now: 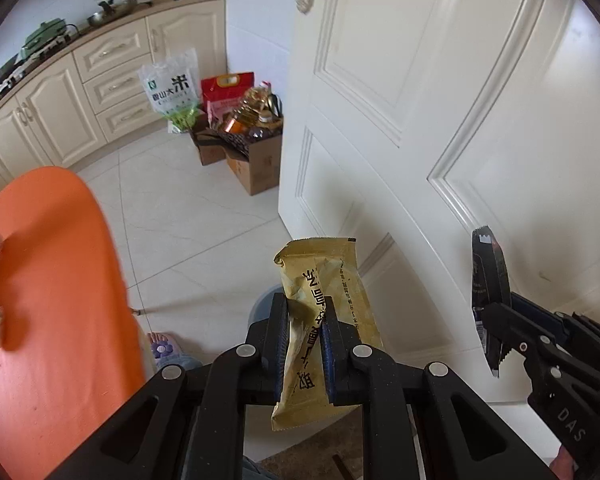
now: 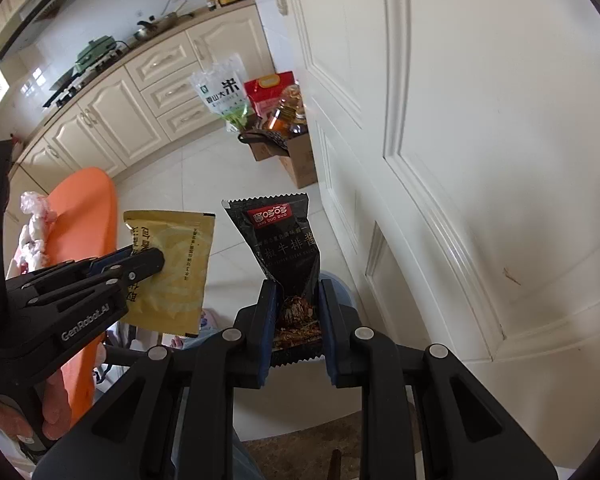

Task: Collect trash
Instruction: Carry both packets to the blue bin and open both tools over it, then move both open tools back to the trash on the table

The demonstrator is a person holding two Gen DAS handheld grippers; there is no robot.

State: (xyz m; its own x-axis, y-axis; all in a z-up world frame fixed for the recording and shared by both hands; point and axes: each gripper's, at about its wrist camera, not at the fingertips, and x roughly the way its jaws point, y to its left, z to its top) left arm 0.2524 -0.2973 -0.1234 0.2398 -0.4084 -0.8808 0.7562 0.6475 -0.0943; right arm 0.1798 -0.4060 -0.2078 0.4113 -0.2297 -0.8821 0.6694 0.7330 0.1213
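Left claw: clamped on yellow wrapper, held over floor.
Right claw: clamped on black sachet, near the door.
Bin: pale rim, partly hidden below.
Advice: centre both over bin before letting go.

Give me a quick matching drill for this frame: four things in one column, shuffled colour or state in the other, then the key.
Column 1
1. left gripper
2. right gripper
3. table top
4. cardboard box

Column 2
A. orange, at the left of both views
B. jaws shut on the black sauce packet
C. on the tiled floor beside the white door, packed with bottles
D. jaws shut on the yellow wrapper

Pairs: 1-D, 2-B, 3-A, 4-C
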